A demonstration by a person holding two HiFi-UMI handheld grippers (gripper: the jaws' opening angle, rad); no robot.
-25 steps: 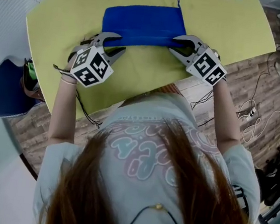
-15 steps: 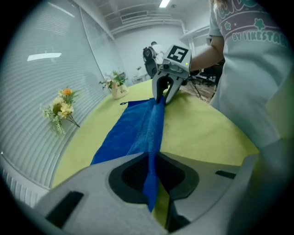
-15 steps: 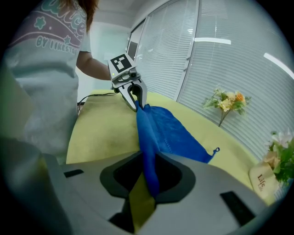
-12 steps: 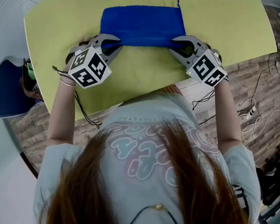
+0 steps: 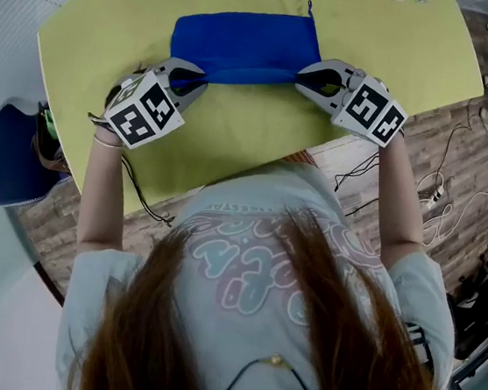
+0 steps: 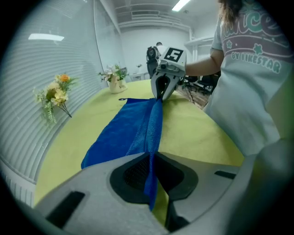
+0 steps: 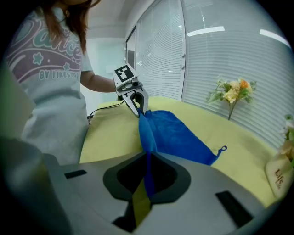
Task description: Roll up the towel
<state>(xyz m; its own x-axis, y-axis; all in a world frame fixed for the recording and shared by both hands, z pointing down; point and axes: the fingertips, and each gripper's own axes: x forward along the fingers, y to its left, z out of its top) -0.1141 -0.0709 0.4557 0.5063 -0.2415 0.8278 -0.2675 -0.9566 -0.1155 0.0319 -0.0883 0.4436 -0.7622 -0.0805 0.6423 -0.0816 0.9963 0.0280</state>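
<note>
In the head view, a blue towel (image 5: 245,44) is seen lying flat on a yellow-green table (image 5: 234,135), with its near edge pulled taut between two grippers. The near left corner is pinched by the left gripper (image 5: 197,75), and the near right corner by the right gripper (image 5: 304,76). Both sets of jaws have just been closing, with cloth between them. A blue chair (image 5: 6,156) is seen beside the table on the left.

In the left gripper view, the jaws of the left gripper (image 6: 151,160) are shown closed on a thin fold of the towel (image 6: 124,133), which is drawn up off the table in a ridge. The ridge is stretched straight across to the right gripper (image 6: 161,89), where the far corner is clamped. Artificial flowers (image 6: 57,94) are seen by the blinds on the left.

In the right gripper view, the jaws of the right gripper (image 7: 148,160) are shown closed on the towel's edge, and a strip of blue cloth is held between the pads. The rest of the towel (image 7: 174,135) is spread over the table to the right, and its hanging loop (image 7: 223,149) lies at the far corner. The left gripper (image 7: 138,103) is seen at the other end, clamped on the cloth.
</note>
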